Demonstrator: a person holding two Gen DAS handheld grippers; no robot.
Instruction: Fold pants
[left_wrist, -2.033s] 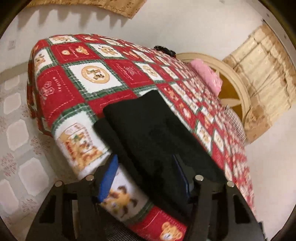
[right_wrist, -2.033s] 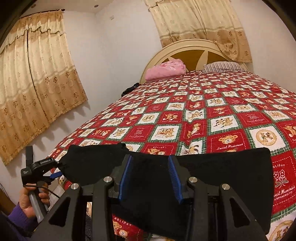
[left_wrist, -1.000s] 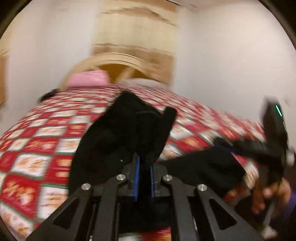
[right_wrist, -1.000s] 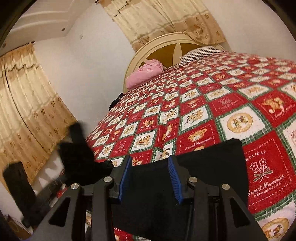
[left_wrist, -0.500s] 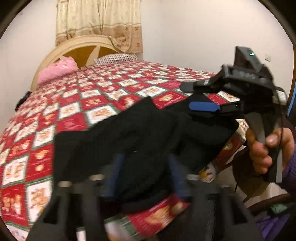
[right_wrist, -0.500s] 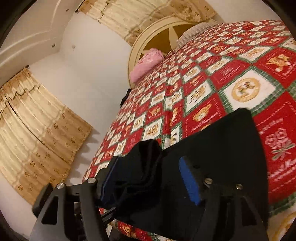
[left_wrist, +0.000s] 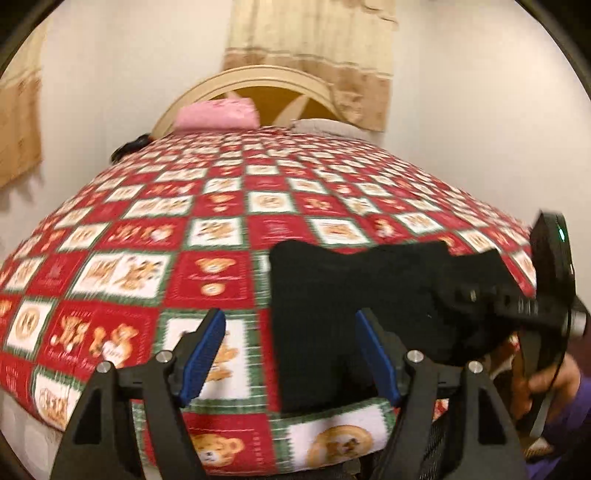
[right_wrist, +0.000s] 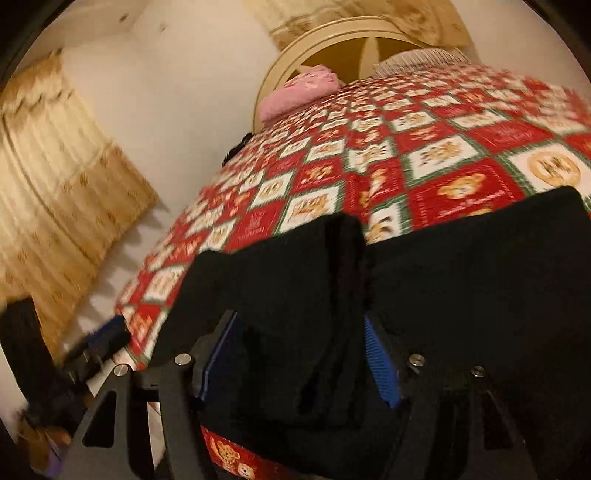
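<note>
The black pants (left_wrist: 351, 295) lie folded over on the red teddy-bear bedspread (left_wrist: 221, 221) at the bed's near edge. They also show in the right wrist view (right_wrist: 443, 277), with a folded layer on the left (right_wrist: 280, 280). My left gripper (left_wrist: 291, 354) is open and empty, to the left of the pants. My right gripper (right_wrist: 299, 354) is open, its blue pads on either side of the folded layer, not closed on it. The right gripper also shows at the right edge of the left wrist view (left_wrist: 517, 306).
A pink pillow (left_wrist: 216, 114) and a striped pillow (right_wrist: 417, 59) lie at the rounded headboard (left_wrist: 266, 79). Curtains (right_wrist: 55, 177) hang on the left wall. A small dark object (left_wrist: 129, 146) lies at the bed's far left edge.
My left gripper carried one end of the pants over onto the other end, let go and drew back to the left. My right gripper has stayed open over the pants.
</note>
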